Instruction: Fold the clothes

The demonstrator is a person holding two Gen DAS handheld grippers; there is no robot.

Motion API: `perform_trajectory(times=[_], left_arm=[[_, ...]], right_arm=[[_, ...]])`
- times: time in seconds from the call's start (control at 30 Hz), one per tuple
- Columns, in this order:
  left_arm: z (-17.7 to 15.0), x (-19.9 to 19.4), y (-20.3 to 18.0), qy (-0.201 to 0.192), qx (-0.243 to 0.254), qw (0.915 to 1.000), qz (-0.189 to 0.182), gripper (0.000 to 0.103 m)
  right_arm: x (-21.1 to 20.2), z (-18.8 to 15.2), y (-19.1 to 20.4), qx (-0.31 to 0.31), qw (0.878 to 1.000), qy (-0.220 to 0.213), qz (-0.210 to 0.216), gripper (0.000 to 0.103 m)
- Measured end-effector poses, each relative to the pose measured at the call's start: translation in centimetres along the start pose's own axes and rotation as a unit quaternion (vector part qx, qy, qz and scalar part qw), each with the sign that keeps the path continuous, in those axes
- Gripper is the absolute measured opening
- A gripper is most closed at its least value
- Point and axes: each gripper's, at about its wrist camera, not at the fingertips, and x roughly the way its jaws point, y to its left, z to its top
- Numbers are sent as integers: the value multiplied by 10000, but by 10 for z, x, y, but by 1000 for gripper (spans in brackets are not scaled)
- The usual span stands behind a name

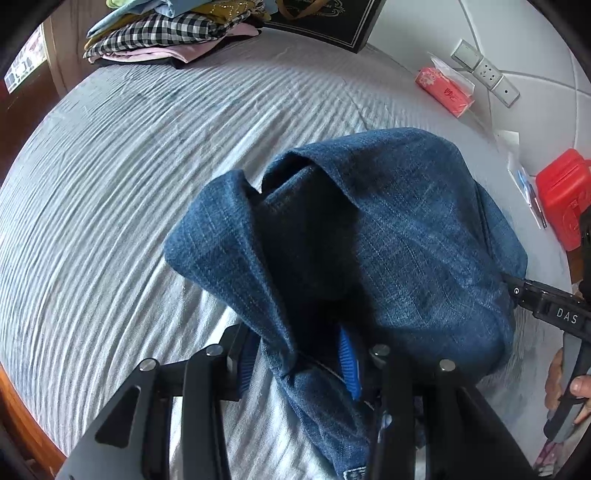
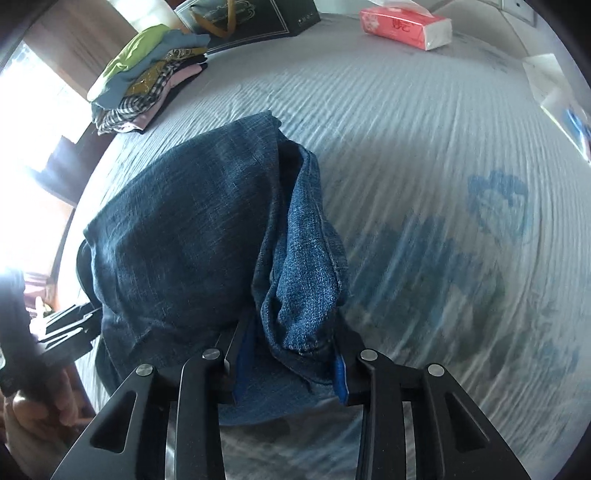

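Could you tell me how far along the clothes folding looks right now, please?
Done: a stack of folded clothes sits at the bed's far corner. In hand: both hand-held grippers, left and right, pinch the bunched jeans. Left: folding them flat and stacking them.

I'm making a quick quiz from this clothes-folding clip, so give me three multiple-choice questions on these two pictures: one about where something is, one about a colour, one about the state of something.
1. Where is the stack of folded clothes?
A. At the far edge of the bed
B. Under the jeans
C. On the floor

2. What colour is the tissue pack?
A. Green
B. Pink-red
C. Black

3. What are the left gripper and the right gripper doing with the denim jeans?
A. Both hang away from them
B. Only one touches them
C. Each has denim between its fingers

Answers:
1 A, it sits beside the dark box on the bed.
2 B, its wrapper is pink-red.
3 C, fabric runs between both pairs of blue pads.
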Motion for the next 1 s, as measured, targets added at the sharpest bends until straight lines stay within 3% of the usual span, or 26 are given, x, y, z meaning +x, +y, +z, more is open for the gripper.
perform_trajectory(times=[0.27,0.3,0.4,0.47,0.7,0.77,0.83,1.0], left_arm=[[0,0,6,24,-113,9999,-53,39],[0,-2,4,64,-153,9998,-54,32],[-2,-3,-8,-26,112,9997,215,30],[-3,-3,-10,-88,176,9994,284,30],[1,-2,6,26,-186,9997,-151,29],[1,-2,4,16,-185,9997,-139,26],[1,-11,2,-50,-202,9998,19,10],[5,-55,-3,-568,-61,9984,15,8]], right_arm=[[3,-3,2,86,9997,-196,-98,33],[1,-4,6,37,9996,-206,-205,31],[-1,-11,21,-235,9976,-293,-578,30],[3,-12,19,-169,9978,-317,-552,30],[5,-12,16,-119,9985,-314,-435,30],[4,-12,16,-103,9985,-311,-429,29],[-3,-16,16,-185,9983,-294,-472,25],[-46,-22,26,-300,9967,-711,-259,20]])
